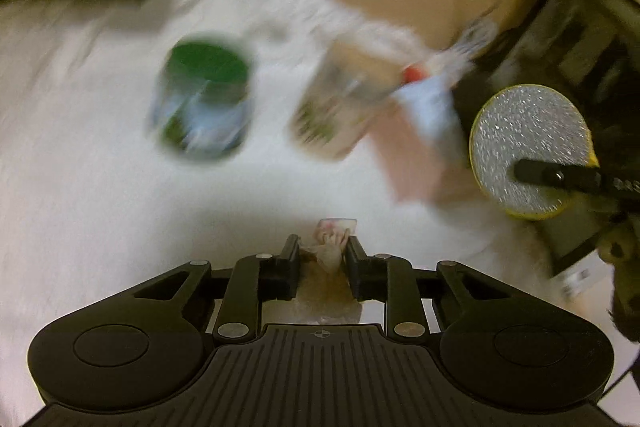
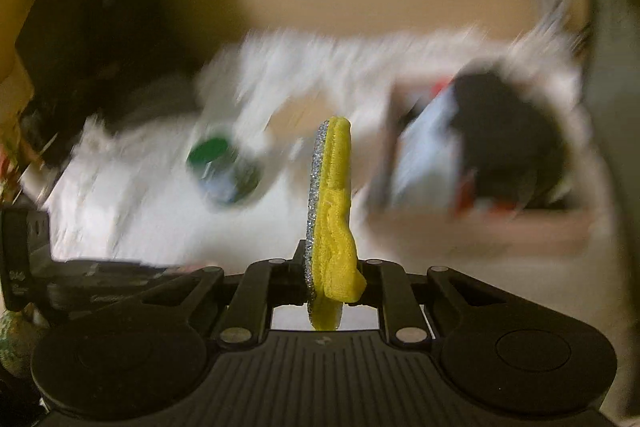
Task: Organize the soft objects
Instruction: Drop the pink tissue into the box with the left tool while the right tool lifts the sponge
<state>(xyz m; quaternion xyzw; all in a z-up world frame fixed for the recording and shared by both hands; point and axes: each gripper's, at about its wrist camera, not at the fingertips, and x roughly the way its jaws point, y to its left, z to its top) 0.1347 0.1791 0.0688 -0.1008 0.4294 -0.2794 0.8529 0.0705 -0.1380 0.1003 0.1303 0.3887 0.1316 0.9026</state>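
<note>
My left gripper [image 1: 323, 247] is shut on a small soft pale pink-and-white thing [image 1: 332, 243], held above the white fluffy cloth [image 1: 100, 187]. My right gripper [image 2: 331, 259] is shut on a round yellow sponge with a silver glitter face [image 2: 330, 211], held upright on edge. The same sponge [image 1: 528, 143] shows in the left wrist view at the right, pinched by the right gripper's black finger [image 1: 560, 179]. Both views are blurred by motion.
A green-lidded jar [image 1: 204, 99] and a clear packet [image 1: 340, 107] lie on the white cloth. The jar also shows in the right wrist view [image 2: 224, 167]. A cardboard box [image 2: 500, 223] with a black thing [image 2: 508, 139] in it sits at right. Dark furniture [image 1: 572, 47] stands behind.
</note>
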